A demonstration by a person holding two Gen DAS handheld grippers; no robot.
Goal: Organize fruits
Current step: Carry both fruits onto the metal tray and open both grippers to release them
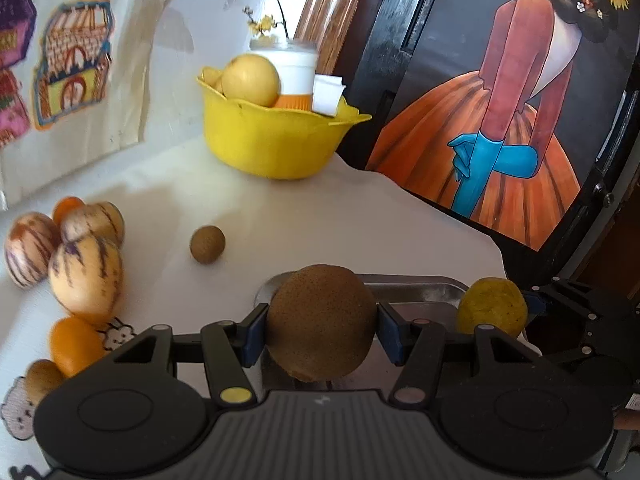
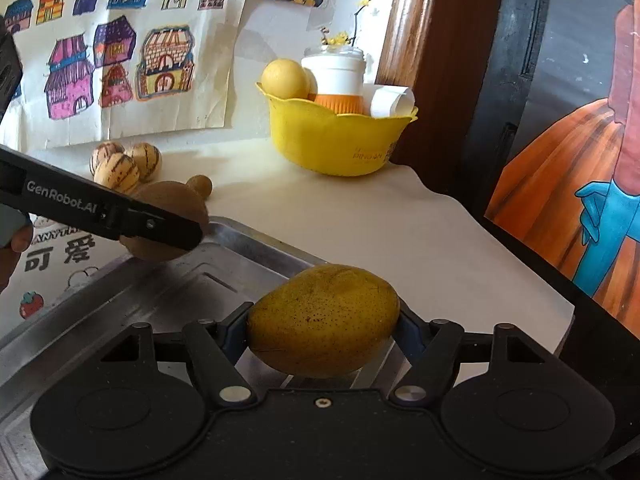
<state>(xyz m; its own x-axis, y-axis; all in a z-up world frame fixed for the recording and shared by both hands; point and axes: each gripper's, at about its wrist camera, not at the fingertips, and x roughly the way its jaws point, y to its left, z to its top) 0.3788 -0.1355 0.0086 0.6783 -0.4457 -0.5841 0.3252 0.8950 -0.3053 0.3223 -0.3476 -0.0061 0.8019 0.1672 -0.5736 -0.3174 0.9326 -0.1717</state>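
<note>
Fruits are only partly sorted, as far as these pictures tell.

In the left wrist view, the left tongs (image 1: 320, 334) are clamped on a brown kiwi (image 1: 320, 320), held above the near end of a metal tray (image 1: 420, 286). The right tongs (image 1: 532, 308) show at the right edge with a yellow mango (image 1: 492, 306) between their pads. On the counter (image 1: 320, 220), several fruits lie loose: three striped melons (image 1: 86, 276) bunched at the left, two small oranges (image 1: 74, 344) among them, a small brown fruit (image 1: 207, 245) alone in the middle, and another brown one (image 1: 42, 380) at the lower left. A yellow bowl (image 1: 272, 136) near the wall already carries a pale round fruit (image 1: 250, 79), a white and orange jar and a paper cup.

In the right wrist view, the right tongs (image 2: 322, 330) grip the mango (image 2: 322, 320) over the tray (image 2: 120, 300), whose visible floor is bare. The left tongs (image 2: 176, 232) hover with the kiwi (image 2: 168, 216) at the tray's far corner. The striped melons (image 2: 124, 164) wait on the counter (image 2: 380, 224) beyond, and the bowl (image 2: 332, 140) stands at the back.

My reading: two fruits are mid-carry and none is set down in the tray yet; most of the pile remains to be moved.
</note>
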